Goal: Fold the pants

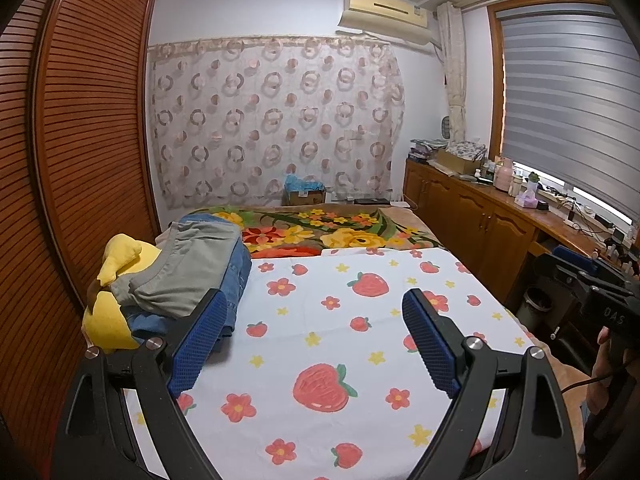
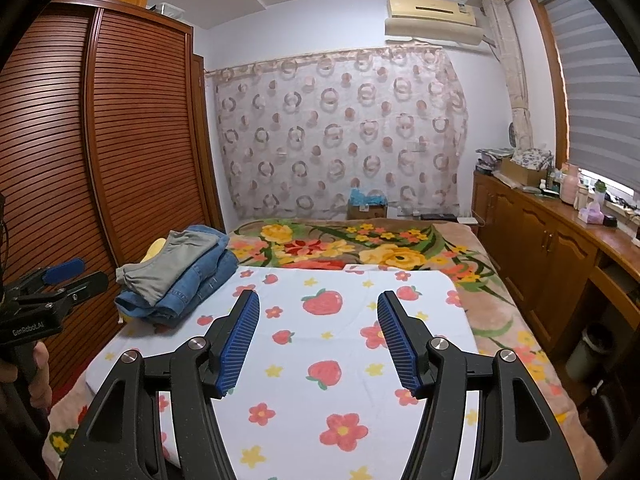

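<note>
Bedroom, bed in centre, both views.

- Left tool (image 1: 312, 312): lower centre of left view, jaws spread wide, nothing btwn them; hovers over sheet. Also seen at left edge of right view, gripped by a hand (image 2: 38, 360).
- Right tool (image 2: 318, 316): lower centre of right view, jaws spread, nothing btwn them, over sheet. Seen at right edge of left view.
- Sheet (image 1: 360, 352): white w/ strawberry & flower print, spread flat on near part of bed.
- Pants (image 2: 188, 276): folded stack, left of centre in both views, at left edge of sheet. Blue denim below, grey pair (image 1: 192, 268) on top.
- Yellow cloth (image 1: 116, 296): under/behind stack, left side; type unclear.
- Blanket (image 1: 332, 232): floral, yellow/red/green, far part of bed.
- Wardrobe (image 1: 92, 120): brown, slatted doors, left of frame.
- Curtain (image 1: 276, 120): circle print, back wall.
- AC unit (image 1: 384, 12): upper right, above curtain.
- Cabinet (image 1: 472, 216): wood, right side, cluttered top, under blind (image 1: 568, 96).
</note>
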Demonstrator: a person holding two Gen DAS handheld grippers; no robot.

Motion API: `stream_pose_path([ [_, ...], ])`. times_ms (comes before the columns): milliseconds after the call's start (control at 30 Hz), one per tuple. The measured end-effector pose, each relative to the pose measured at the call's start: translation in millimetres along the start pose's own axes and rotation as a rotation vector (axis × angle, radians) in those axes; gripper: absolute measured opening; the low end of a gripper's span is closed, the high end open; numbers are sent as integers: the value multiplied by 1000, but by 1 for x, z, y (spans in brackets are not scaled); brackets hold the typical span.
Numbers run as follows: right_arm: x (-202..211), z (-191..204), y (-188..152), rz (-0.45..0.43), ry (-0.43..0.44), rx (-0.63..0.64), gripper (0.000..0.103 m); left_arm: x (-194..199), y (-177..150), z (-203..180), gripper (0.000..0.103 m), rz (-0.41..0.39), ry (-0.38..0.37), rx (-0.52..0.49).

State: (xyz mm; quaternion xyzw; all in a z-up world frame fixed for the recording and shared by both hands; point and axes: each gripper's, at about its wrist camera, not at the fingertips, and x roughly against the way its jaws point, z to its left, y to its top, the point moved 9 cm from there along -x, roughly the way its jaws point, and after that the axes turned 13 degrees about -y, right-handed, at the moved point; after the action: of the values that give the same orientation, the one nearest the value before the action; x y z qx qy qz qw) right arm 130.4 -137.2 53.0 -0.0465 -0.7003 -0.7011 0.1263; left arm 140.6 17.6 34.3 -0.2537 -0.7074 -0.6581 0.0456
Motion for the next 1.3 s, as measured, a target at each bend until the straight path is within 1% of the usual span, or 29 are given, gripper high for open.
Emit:
stream_pose_path([
  [1300, -3, -1, 1, 5, 4, 4, 65, 1, 1, 1, 90, 1, 2, -1],
])
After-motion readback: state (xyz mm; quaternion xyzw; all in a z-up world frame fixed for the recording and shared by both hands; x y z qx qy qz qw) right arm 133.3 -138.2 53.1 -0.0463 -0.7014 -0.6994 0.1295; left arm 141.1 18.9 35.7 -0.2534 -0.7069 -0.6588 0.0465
